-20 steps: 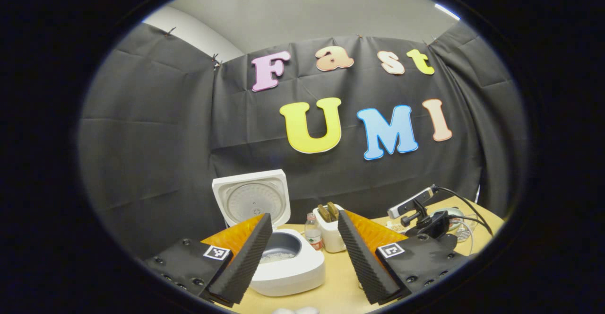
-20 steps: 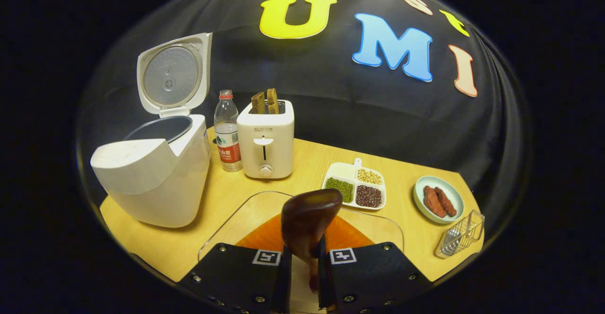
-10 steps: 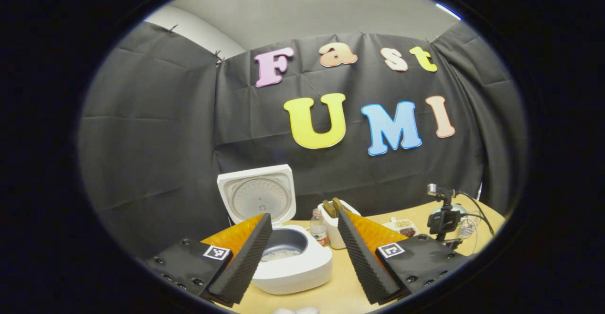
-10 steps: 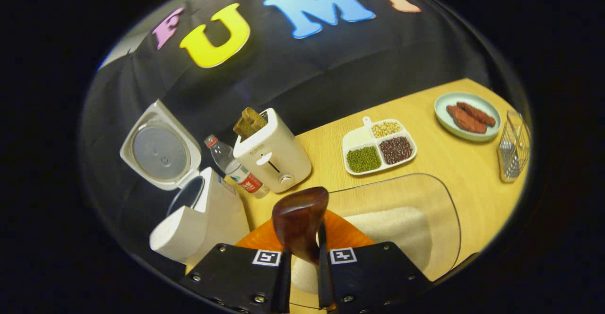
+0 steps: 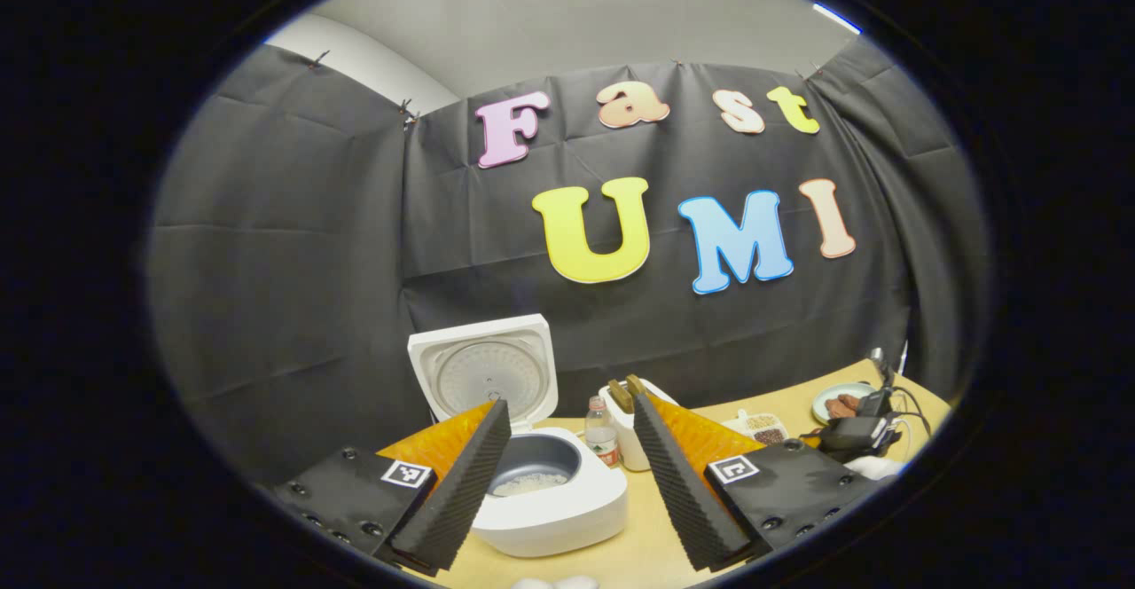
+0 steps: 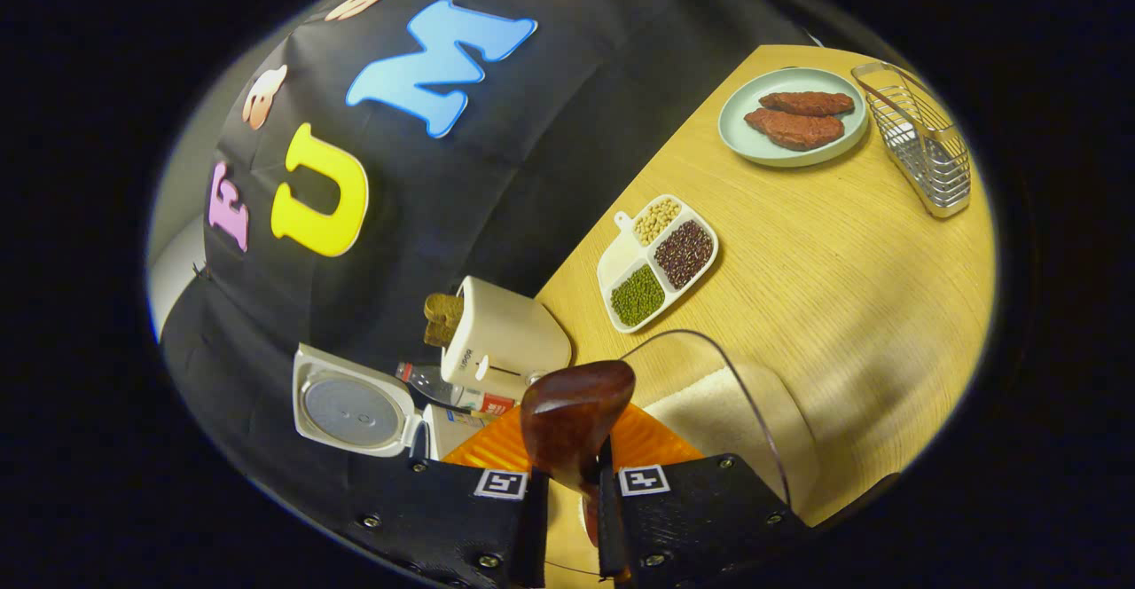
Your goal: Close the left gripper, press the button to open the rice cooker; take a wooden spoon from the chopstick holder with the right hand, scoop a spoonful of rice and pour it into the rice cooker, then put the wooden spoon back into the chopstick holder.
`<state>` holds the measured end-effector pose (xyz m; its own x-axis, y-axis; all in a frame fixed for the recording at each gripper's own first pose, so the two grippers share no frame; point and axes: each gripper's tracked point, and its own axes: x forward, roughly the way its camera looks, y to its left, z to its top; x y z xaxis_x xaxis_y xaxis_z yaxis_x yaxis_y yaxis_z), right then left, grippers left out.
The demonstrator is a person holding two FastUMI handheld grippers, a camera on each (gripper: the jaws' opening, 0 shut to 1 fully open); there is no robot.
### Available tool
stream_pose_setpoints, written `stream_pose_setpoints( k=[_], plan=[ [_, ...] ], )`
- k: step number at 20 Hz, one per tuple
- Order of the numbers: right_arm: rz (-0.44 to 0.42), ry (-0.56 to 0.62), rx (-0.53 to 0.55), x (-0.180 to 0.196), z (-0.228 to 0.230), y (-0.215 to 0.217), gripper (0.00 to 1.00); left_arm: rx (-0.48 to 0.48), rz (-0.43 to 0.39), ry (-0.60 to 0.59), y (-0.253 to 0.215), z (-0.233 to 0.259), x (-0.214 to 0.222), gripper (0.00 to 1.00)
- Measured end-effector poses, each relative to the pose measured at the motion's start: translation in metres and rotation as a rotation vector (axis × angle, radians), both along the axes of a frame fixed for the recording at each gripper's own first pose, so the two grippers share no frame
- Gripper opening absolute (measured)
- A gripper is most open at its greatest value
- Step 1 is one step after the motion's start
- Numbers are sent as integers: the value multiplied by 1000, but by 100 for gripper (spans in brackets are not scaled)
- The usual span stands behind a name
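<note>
Rolling sharply within the last second, the right gripper [image 6: 567, 518] now sees the booth tilted on its side, its fingers pinching the handle of the wooden spoon [image 6: 575, 419], whose bowl stands just above them. Earlier the table lay level and the rice cooker [image 6: 363, 412] stood large at the left; now it sits low beside the fingers, while the chopstick holder [image 6: 918, 150] has swung to the far corner of the table [image 6: 842, 261], beyond the plate [image 6: 792, 117] of sausages. By judgement, rice is already poured and the spoon is turning toward the holder for its return. Nearest the cooker stand the bottle [image 6: 443, 387] and toaster [image 6: 501, 341], then the divided bean dish [image 6: 656, 263]; the clear rice tray [image 6: 736, 412] lies just beside the spoon. From the left gripper view comes what the other lacks: the cooker's pot [image 5: 532, 474] with rice inside, lid raised, seen between the spread fingers of the idle left gripper [image 5: 567, 482].
</note>
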<state>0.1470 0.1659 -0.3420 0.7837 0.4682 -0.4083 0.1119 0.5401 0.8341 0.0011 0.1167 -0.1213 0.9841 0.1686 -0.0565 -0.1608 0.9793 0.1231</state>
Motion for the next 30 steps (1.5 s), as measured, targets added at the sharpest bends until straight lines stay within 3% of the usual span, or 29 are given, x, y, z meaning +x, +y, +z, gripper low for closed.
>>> stream_pose_setpoints(
  k=[3, 9, 14, 19, 24, 30],
  plan=[
    [-47, -25, 59, 5, 19, -20, 23, 10, 1, -11, 0, 6, 1, 99],
    [-71, -38, 62, 0, 27, -31, 23, 6, -11, -11, -7, 5, 6, 99],
    [-83, -42, 79, 12, 42, -33, 23, -2, -16, -17, -5, 4, 8, 97],
    [-76, -78, 124, 23, 87, -20, 23, -14, -14, -1, 3, -10, 4, 98],
    [-21, -108, 202, 29, 149, 35, 23, -10, 29, 14, 32, -25, -15, 99],
    [115, -107, 249, 26, 194, 158, 23, -37, 82, 2, 62, -33, -34, 99]
  ],
)
